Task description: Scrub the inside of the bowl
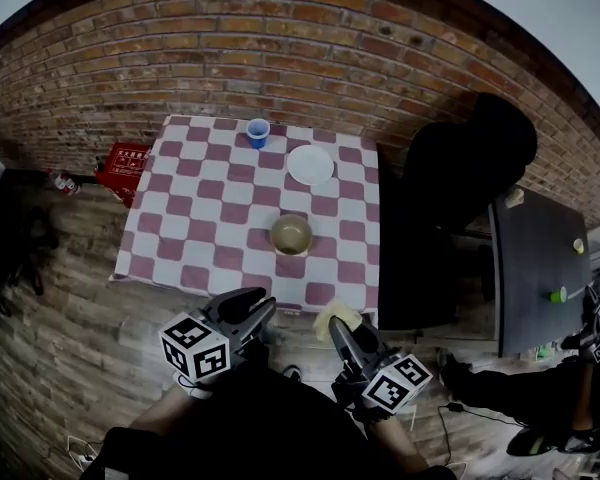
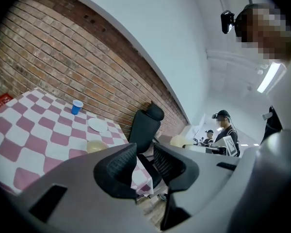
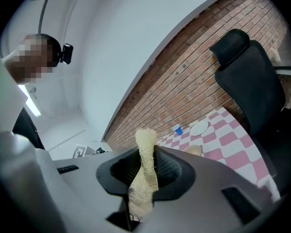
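R gripper (image 3: 145,168) was clenched on a soft, light loofah scrubber (image 3: 146,142), L gripper (image 2: 145,161) gaped empty, prob. best steadying the stiff, maybe slick bowl (image 1: 291,234) by its rim.

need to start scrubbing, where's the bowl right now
In the head view the bowl sits on the checkered table, right of its middle and toward the near edge; the white plate and blue cup stand beyond it, nearer the brick wall.
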`<act>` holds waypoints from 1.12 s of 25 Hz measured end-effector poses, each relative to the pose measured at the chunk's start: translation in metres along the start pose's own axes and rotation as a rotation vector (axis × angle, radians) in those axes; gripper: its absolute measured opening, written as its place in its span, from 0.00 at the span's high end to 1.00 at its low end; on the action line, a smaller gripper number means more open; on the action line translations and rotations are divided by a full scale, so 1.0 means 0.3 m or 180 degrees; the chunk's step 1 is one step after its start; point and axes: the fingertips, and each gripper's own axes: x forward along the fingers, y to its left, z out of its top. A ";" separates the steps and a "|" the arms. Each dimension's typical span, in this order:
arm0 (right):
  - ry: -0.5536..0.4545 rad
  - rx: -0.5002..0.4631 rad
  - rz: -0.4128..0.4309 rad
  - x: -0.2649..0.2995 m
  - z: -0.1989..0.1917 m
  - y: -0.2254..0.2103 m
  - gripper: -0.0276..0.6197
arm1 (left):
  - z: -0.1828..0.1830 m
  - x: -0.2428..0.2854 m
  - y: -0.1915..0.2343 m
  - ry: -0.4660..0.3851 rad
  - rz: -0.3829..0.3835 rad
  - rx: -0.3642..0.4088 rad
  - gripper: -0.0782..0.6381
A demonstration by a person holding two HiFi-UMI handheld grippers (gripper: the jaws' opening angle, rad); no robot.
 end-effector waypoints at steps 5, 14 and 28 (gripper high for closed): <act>0.0067 -0.0166 -0.0202 0.183 0.065 -0.054 0.82 | 0.076 0.058 0.247 0.0150 0.0176 0.0000 0.73; 0.0591 -0.0732 -0.0706 0.418 0.044 -0.242 0.82 | 0.011 0.216 0.604 0.0647 0.0321 -0.0212 0.73; 0.1770 -0.1566 -0.0354 0.811 -0.129 -0.567 0.82 | -0.206 0.516 0.772 0.1133 0.0453 -0.1083 0.72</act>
